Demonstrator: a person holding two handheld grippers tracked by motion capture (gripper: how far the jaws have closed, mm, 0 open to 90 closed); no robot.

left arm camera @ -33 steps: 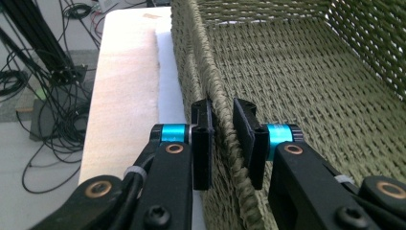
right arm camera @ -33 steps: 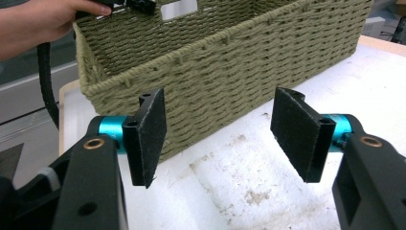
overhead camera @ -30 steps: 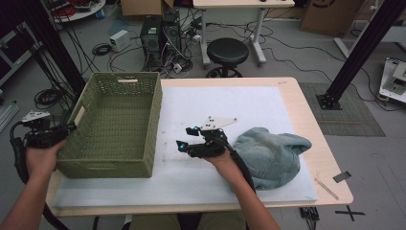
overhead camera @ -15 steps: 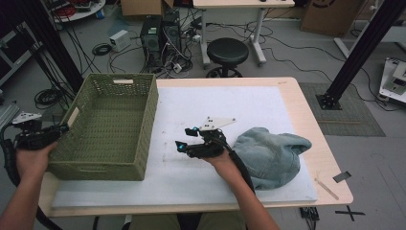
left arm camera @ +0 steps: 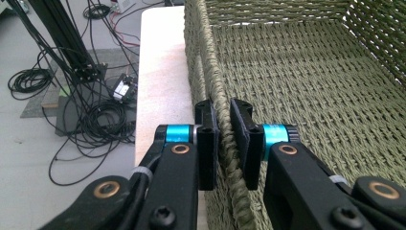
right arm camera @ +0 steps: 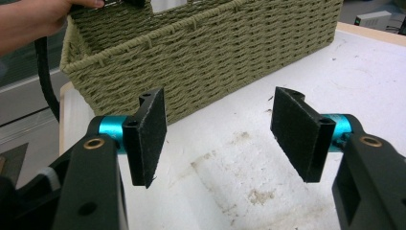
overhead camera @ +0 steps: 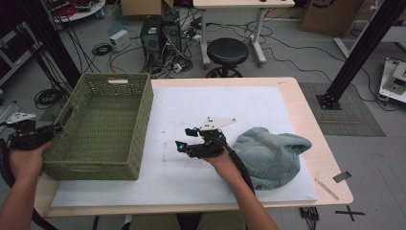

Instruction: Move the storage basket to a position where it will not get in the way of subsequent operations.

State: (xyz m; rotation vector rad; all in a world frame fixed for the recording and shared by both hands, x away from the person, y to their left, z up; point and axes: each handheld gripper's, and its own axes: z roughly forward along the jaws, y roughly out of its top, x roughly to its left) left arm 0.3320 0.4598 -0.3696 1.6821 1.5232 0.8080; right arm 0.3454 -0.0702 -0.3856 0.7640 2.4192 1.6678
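basket (overhead camera: 107, 125): green woven, on the left part of the table (overhead camera: 306, 105), partly on the white mat (overhead camera: 215, 103), left end over the table edge
left gripper (left arm camera: 224, 125): at basket's left wall, jaws clamped on the rim, one pad outside, one inside
right gripper (overhead camera: 184, 139): right of basket, over the mat, jaws apart, nothing between, pointing at basket
cloth (overhead camera: 268, 155): grey-blue heap, right of basket, just beside right hand (overhead camera: 221, 160)
stool (overhead camera: 227, 51): on the floor, beyond basket

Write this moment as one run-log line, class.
left gripper: shut on basket rim | right gripper: open, empty | cloth: on table
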